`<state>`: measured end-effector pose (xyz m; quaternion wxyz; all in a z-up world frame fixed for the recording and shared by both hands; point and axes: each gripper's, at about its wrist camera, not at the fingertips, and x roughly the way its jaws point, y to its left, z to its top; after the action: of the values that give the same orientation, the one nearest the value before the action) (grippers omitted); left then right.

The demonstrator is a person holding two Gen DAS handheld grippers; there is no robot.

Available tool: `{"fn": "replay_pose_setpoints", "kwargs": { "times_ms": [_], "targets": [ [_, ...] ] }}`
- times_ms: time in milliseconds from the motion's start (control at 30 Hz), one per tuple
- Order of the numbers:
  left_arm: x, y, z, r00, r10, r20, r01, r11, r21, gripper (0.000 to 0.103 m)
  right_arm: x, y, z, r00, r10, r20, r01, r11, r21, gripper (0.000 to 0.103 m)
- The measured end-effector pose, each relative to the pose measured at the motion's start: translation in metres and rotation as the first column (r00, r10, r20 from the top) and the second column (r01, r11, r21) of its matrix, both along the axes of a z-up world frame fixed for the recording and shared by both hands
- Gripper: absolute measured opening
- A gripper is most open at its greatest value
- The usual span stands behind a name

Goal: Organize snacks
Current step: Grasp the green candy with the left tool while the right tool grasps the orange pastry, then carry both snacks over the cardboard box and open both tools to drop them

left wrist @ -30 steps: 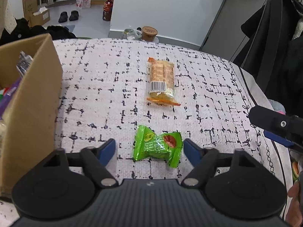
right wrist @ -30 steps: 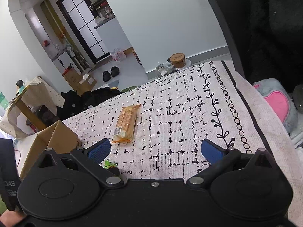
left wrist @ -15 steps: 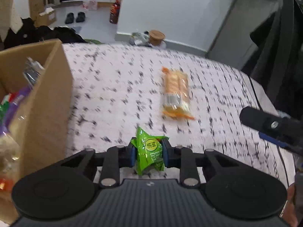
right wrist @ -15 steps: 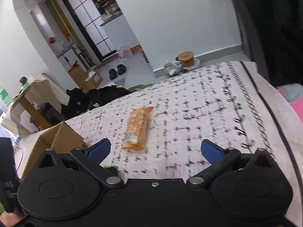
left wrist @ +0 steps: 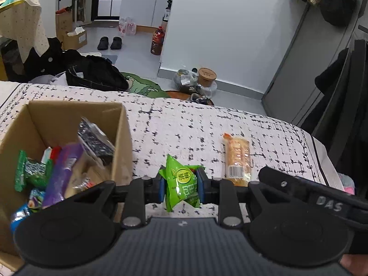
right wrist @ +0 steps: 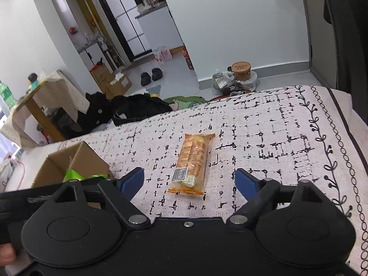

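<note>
Lifted off the patterned cloth (left wrist: 184, 126) since a second ago, the green snack packet (left wrist: 181, 184) now sits pinched upright between the left gripper (left wrist: 181, 187) pads, beside the open cardboard box (left wrist: 119, 138) of snacks. Its yellow-green label is too small to read. The orange biscuit pack (right wrist: 192, 163) lies flat, long axis running away from the camera, barcode end nearest, between the right gripper (right wrist: 189, 180) fingers, which are wide and closing without touching it.

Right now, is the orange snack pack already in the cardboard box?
No, the orange snack pack lies flat on the patterned cloth, outside the cardboard box.
</note>
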<state>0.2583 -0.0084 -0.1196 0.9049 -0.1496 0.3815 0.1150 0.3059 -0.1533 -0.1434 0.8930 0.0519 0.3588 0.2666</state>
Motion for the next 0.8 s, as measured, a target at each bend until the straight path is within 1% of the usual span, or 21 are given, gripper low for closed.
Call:
{"fn": "replay_pose_setpoints", "kwargs": {
  "times_ms": [100, 133, 167, 233, 333, 400, 433, 467, 500, 533, 567, 700, 800],
  "targets": [
    [0.000, 0.007, 0.004, 1.000, 0.009, 0.001, -0.009, 1.000, 0.003, 0.026, 0.005, 0.014, -0.004, 1.000, 0.000, 0.007, 0.000, 0.999, -0.047, 0.080],
    [0.001, 0.008, 0.006, 1.000, 0.008, 0.003, -0.008, 1.000, 0.013, 0.026, 0.007, 0.018, -0.007, 1.000, -0.002, 0.008, 0.003, 0.998, -0.062, 0.077],
    [0.002, 0.009, 0.006, 1.000, 0.004, 0.004, -0.004, 1.000, 0.021, 0.026, 0.009, 0.023, -0.009, 1.000, -0.010, 0.007, 0.011, 0.997, -0.079, 0.071],
    [0.003, 0.012, 0.006, 1.000, -0.002, -0.003, 0.002, 1.000, 0.015, 0.026, 0.012, 0.032, -0.016, 1.000, -0.031, -0.005, 0.031, 0.995, -0.098, 0.065],
    [0.002, 0.014, 0.005, 1.000, -0.002, -0.002, 0.002, 1.000, 0.028, 0.026, 0.013, 0.042, -0.026, 0.999, -0.039, 0.008, 0.039, 0.992, -0.124, 0.065],
    [0.002, 0.016, 0.002, 1.000, -0.001, -0.007, 0.001, 1.000, 0.026, 0.026, 0.014, 0.048, -0.035, 0.999, -0.043, 0.003, 0.043, 0.988, -0.150, 0.061],
    [0.002, 0.016, 0.000, 1.000, -0.001, -0.009, 0.002, 1.000, 0.029, 0.026, 0.015, 0.050, -0.039, 0.999, -0.041, -0.004, 0.040, 0.985, -0.168, 0.050],
    [0.002, 0.017, -0.001, 1.000, 0.002, -0.015, -0.002, 1.000, 0.029, 0.026, 0.014, 0.052, -0.042, 0.999, -0.045, 0.000, 0.045, 0.979, -0.198, 0.044],
    [0.002, 0.018, -0.002, 1.000, 0.008, -0.018, -0.007, 1.000, 0.020, 0.026, 0.012, 0.051, -0.041, 0.999, -0.046, 0.014, 0.048, 0.978, -0.203, 0.040],
    [0.001, 0.019, -0.003, 1.000, 0.009, -0.016, -0.008, 1.000, 0.015, 0.026, 0.012, 0.049, -0.040, 0.999, -0.052, 0.010, 0.053, 0.978, -0.201, 0.034],
    [0.000, 0.018, -0.003, 1.000, 0.007, -0.013, -0.007, 1.000, 0.016, 0.026, 0.012, 0.046, -0.037, 0.998, -0.059, -0.001, 0.058, 0.981, -0.187, 0.033],
    [-0.001, 0.018, -0.004, 1.000, 0.002, -0.012, -0.002, 1.000, 0.004, 0.026, 0.004, 0.031, -0.029, 0.997, -0.077, 0.003, 0.077, 0.986, -0.148, 0.033],
    [-0.002, 0.015, -0.002, 1.000, 0.001, -0.007, -0.001, 1.000, 0.001, 0.026, -0.003, 0.021, -0.020, 0.996, -0.090, 0.004, 0.090, 0.991, -0.100, 0.033]
  ]
}}
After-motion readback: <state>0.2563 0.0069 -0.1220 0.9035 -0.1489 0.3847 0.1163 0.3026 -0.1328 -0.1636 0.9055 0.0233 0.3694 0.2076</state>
